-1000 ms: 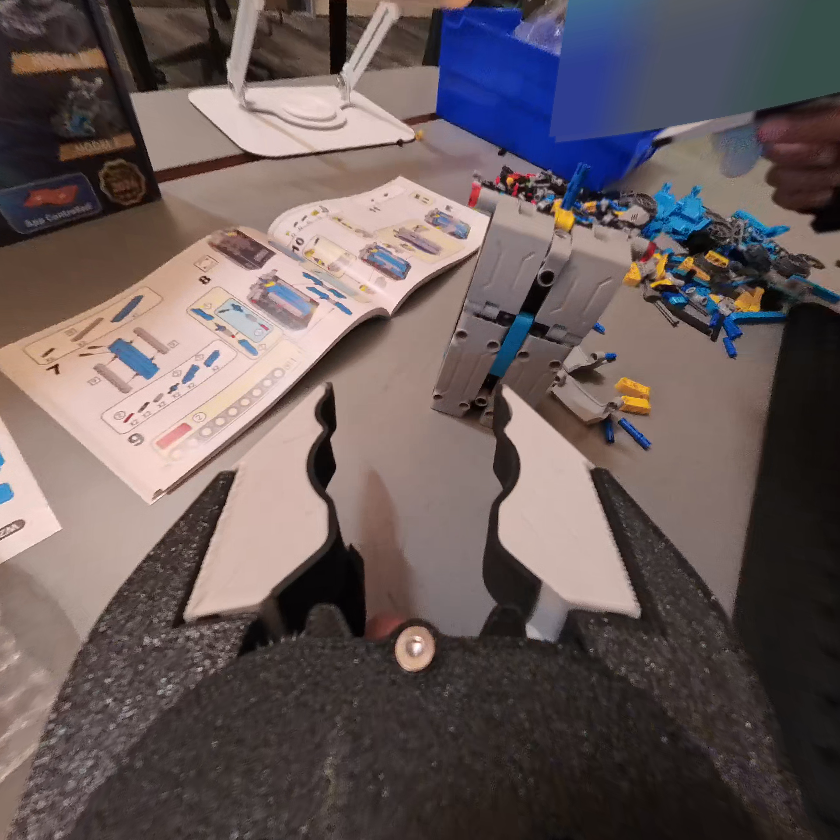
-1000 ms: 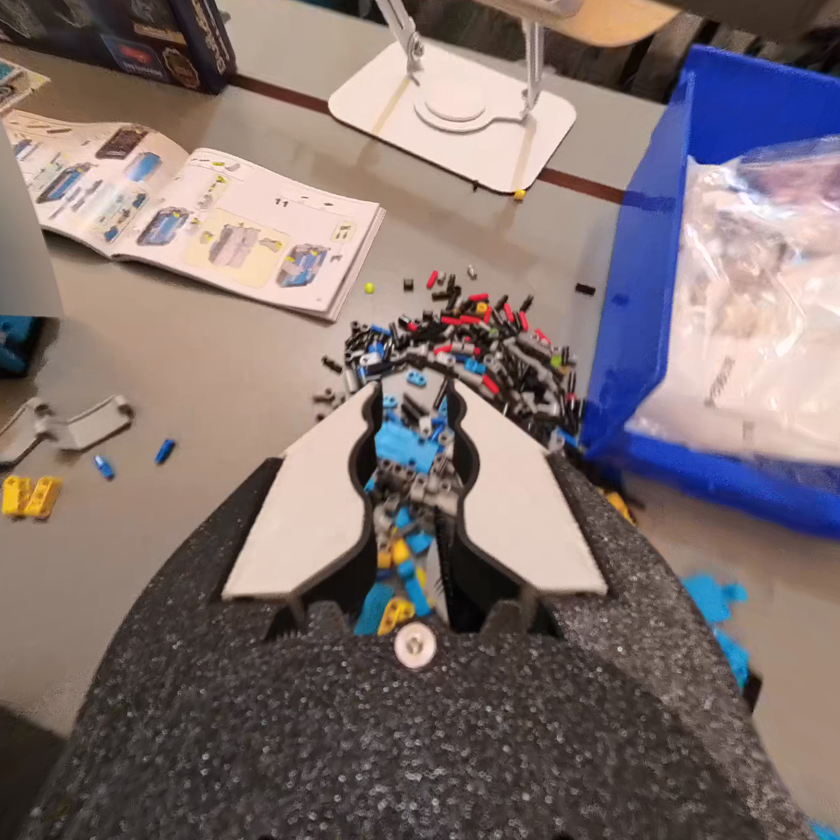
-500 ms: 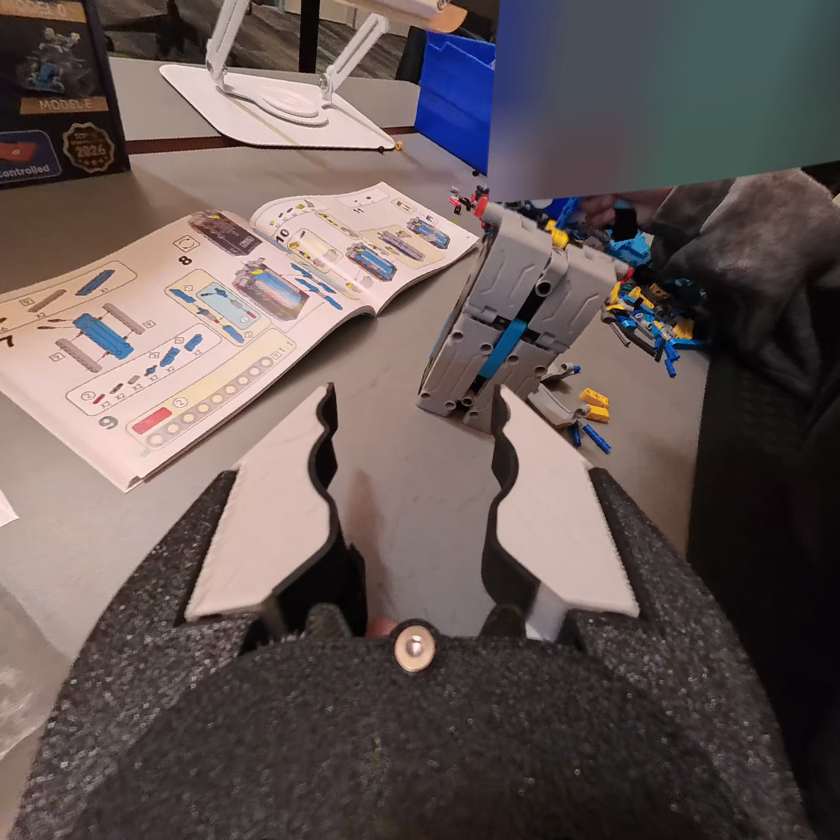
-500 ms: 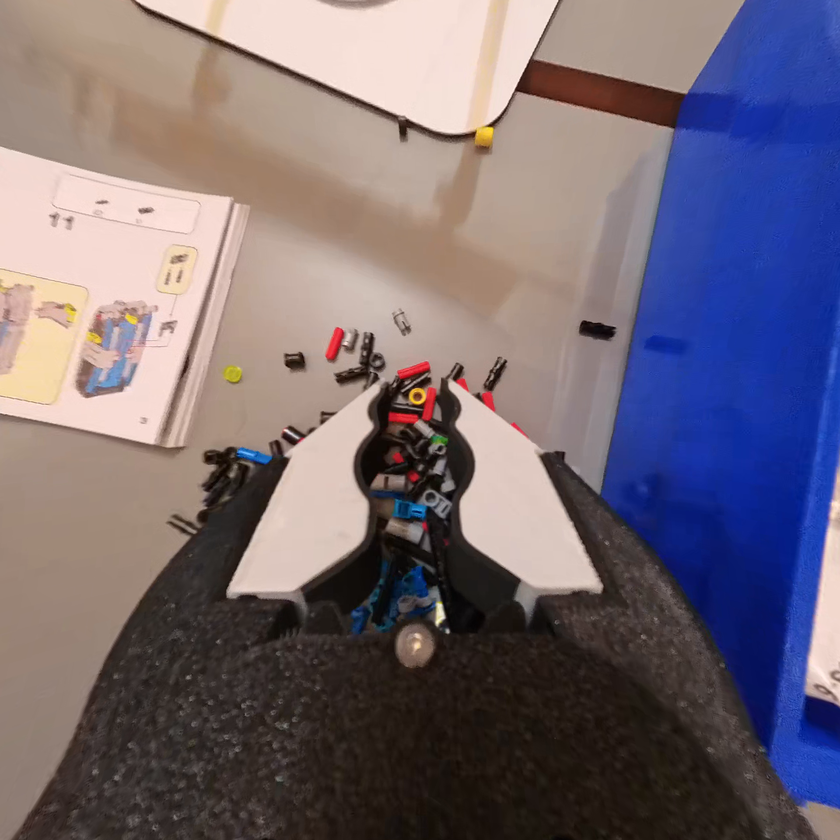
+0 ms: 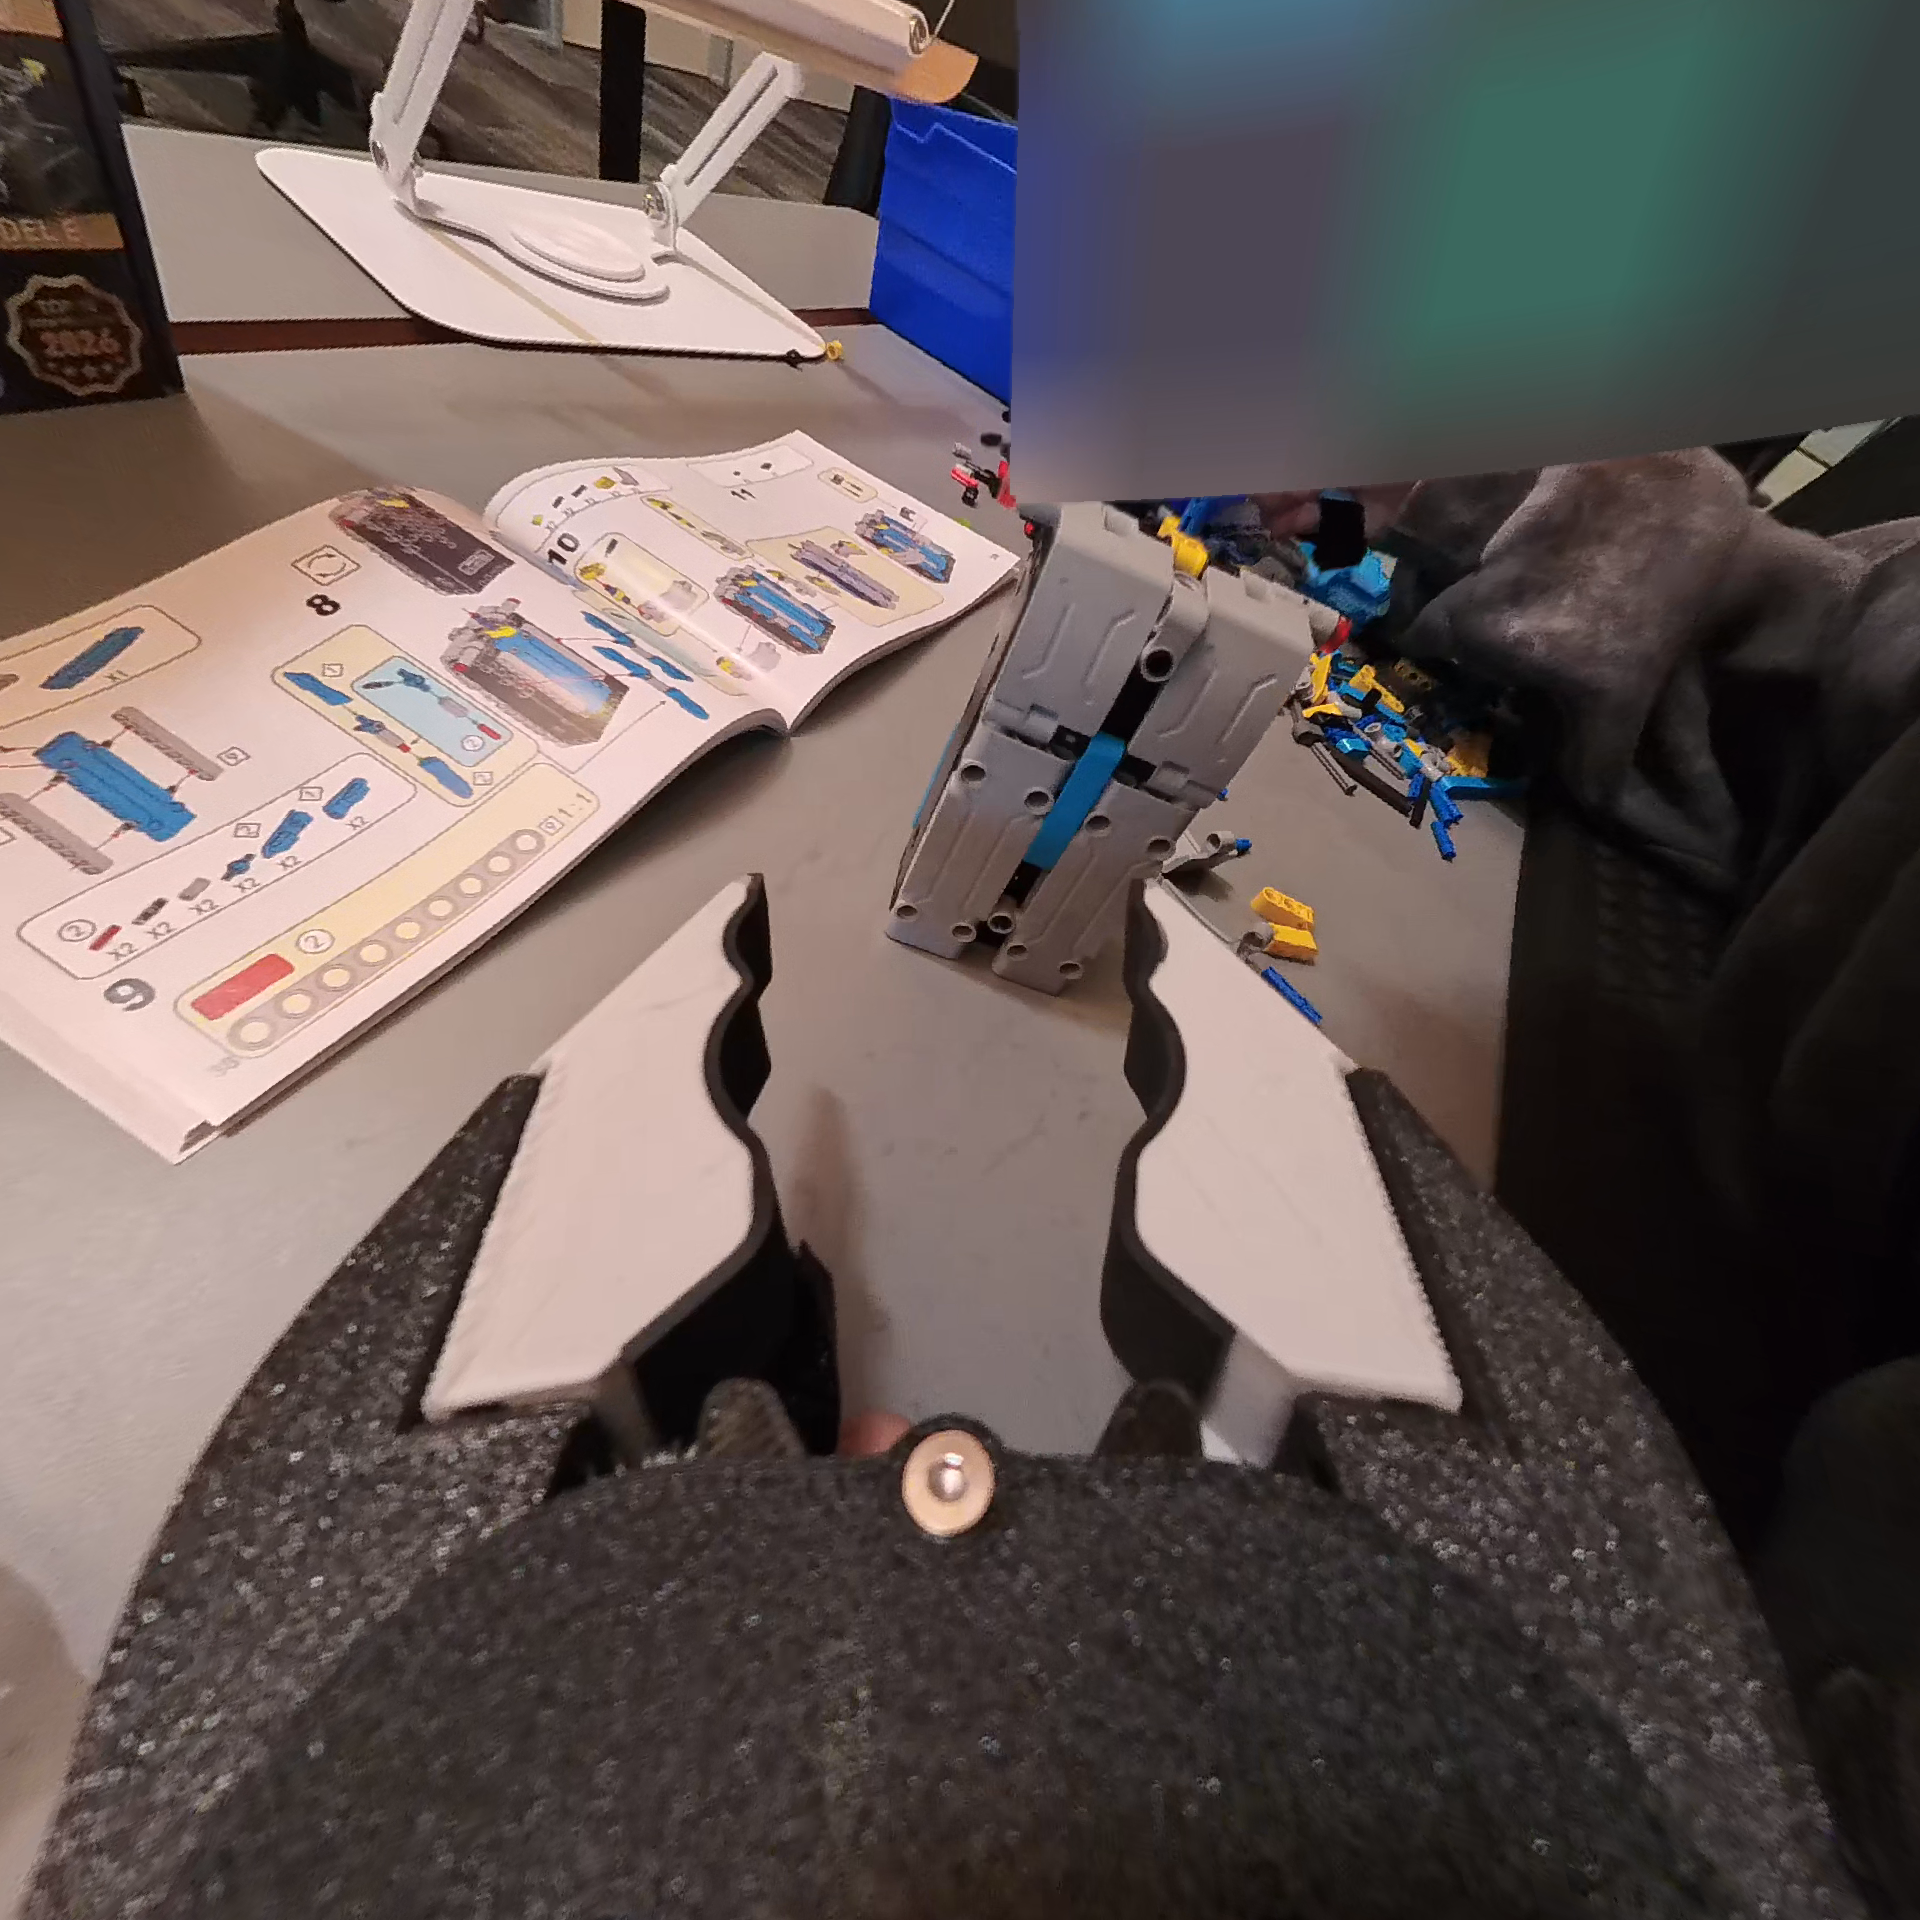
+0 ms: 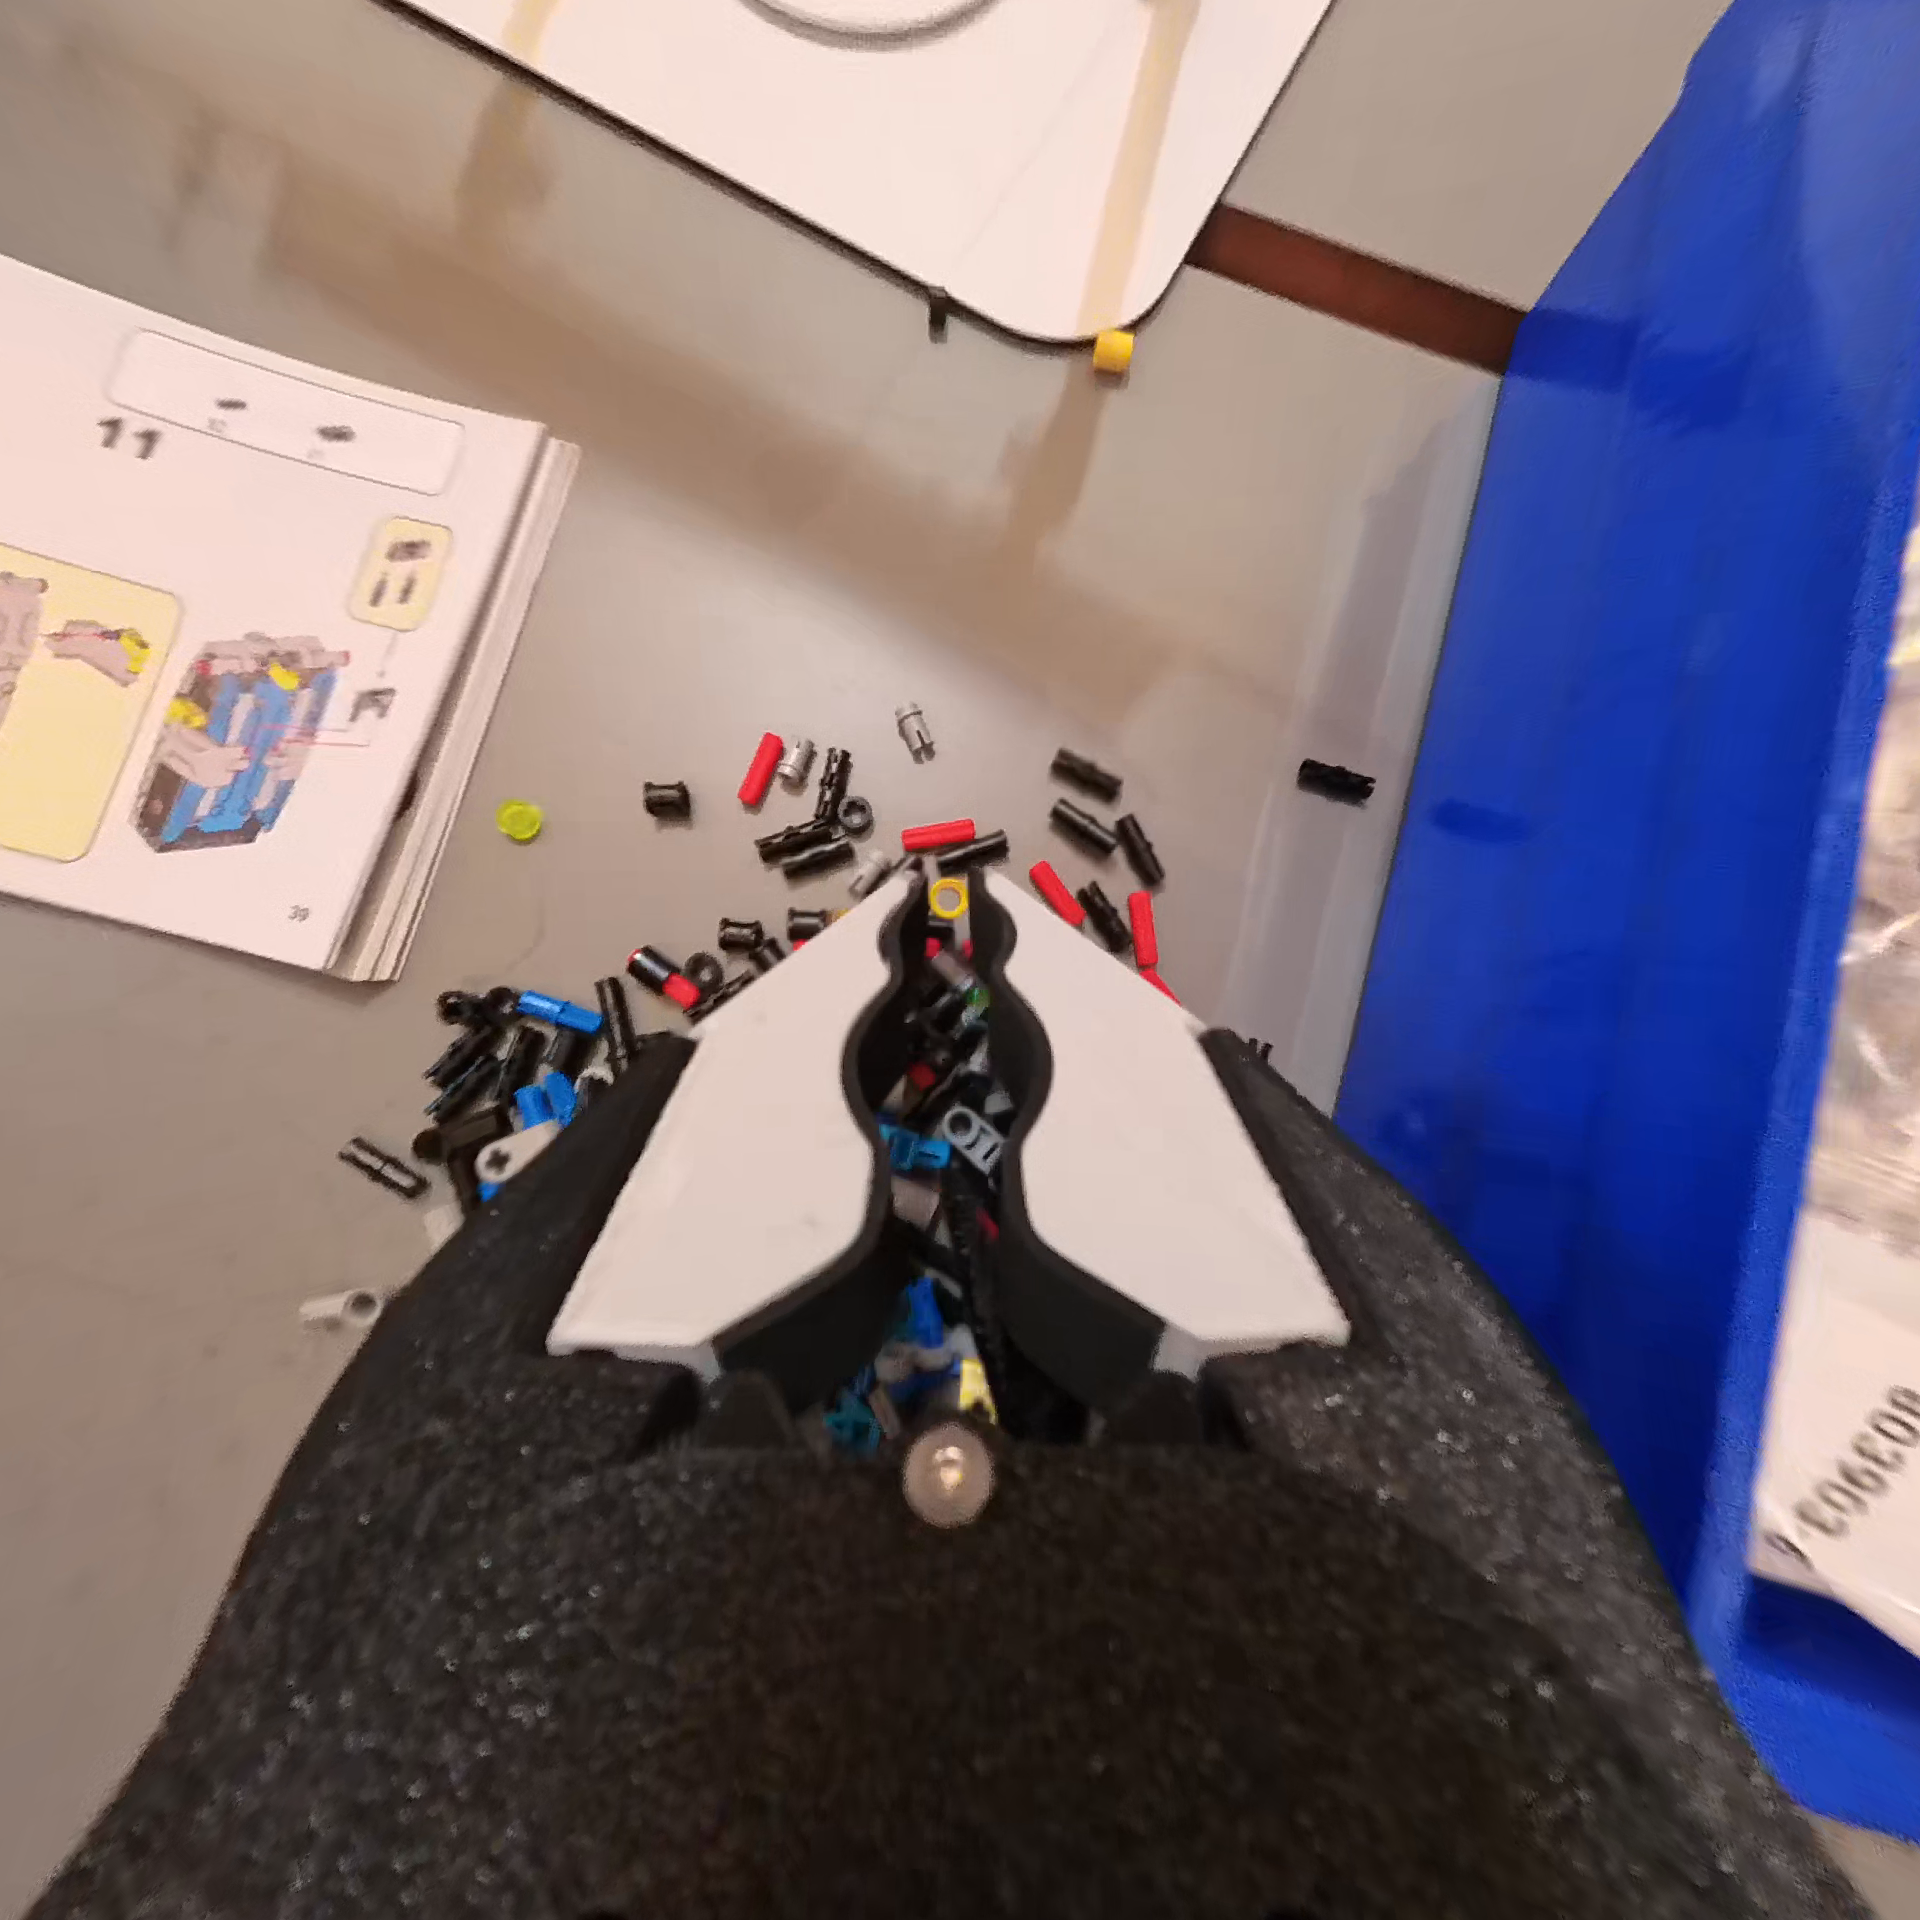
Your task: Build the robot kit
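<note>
Right wrist view: my right gripper (image 6: 945,888), jaws nearly together, noses into scattered small black and red plastic pins (image 6: 821,842) about 1 tiny yellow ring (image 6: 945,898); I cannot tell whether it grips. My left gripper (image 5: 945,894), released and empty, faces the upright grey-and-blue brick assembly (image 5: 1081,727).

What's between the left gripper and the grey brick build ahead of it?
Nothing visible. Only bare table lies between the open left gripper and the grey brick build; the booklet lies off left.

Right gripper (image 6: 945,883) covers much of the small-parts pile (image 6: 800,842).

Left gripper (image 5: 945,914) open near upright grey block assembly (image 5: 1091,748), right gripper (image 6: 943,888) nearly closed over small parts (image 6: 831,831)
</note>
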`<control>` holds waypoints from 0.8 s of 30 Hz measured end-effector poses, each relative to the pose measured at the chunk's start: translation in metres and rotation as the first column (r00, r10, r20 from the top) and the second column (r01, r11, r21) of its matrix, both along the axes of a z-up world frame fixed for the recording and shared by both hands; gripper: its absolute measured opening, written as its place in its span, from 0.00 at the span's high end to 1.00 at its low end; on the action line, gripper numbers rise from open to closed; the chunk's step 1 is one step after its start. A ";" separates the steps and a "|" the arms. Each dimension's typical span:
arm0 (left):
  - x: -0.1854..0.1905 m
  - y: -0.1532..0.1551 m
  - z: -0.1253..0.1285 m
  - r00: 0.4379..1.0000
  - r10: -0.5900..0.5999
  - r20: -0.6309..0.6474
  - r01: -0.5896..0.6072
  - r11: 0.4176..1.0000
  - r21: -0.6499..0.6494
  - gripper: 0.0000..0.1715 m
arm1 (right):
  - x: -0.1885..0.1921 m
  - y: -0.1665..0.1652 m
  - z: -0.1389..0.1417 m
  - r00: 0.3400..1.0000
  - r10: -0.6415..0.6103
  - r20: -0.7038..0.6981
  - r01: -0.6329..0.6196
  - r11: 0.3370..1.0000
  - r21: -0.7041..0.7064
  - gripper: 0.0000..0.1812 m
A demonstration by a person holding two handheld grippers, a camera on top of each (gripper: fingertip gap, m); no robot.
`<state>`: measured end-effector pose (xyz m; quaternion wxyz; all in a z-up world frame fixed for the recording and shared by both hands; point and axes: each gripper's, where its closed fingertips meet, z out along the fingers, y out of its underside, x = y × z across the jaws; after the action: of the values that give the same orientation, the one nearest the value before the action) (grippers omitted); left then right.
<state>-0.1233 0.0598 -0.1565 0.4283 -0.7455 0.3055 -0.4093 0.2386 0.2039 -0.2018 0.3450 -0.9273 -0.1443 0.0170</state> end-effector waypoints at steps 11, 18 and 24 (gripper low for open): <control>0.001 0.000 0.000 1.000 -0.003 -0.005 0.003 1.000 0.002 0.60 | -0.152 -0.128 0.025 0.725 0.674 -0.141 -0.680 0.733 0.011 0.96; 0.001 0.000 0.000 1.000 -0.003 -0.006 0.003 1.000 0.005 0.60 | -0.184 -0.144 -0.003 0.671 0.735 -0.099 -0.741 0.670 -0.049 0.96; 0.001 0.000 0.000 1.000 -0.005 -0.003 0.005 1.000 0.005 0.60 | -0.185 -0.149 -0.019 0.662 0.743 -0.098 -0.749 0.653 -0.111 0.96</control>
<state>-0.1223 0.0594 -0.1562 0.4285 -0.7443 0.3090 -0.4086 0.0540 0.0549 -0.2213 0.2439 -0.8076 -0.5031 0.1876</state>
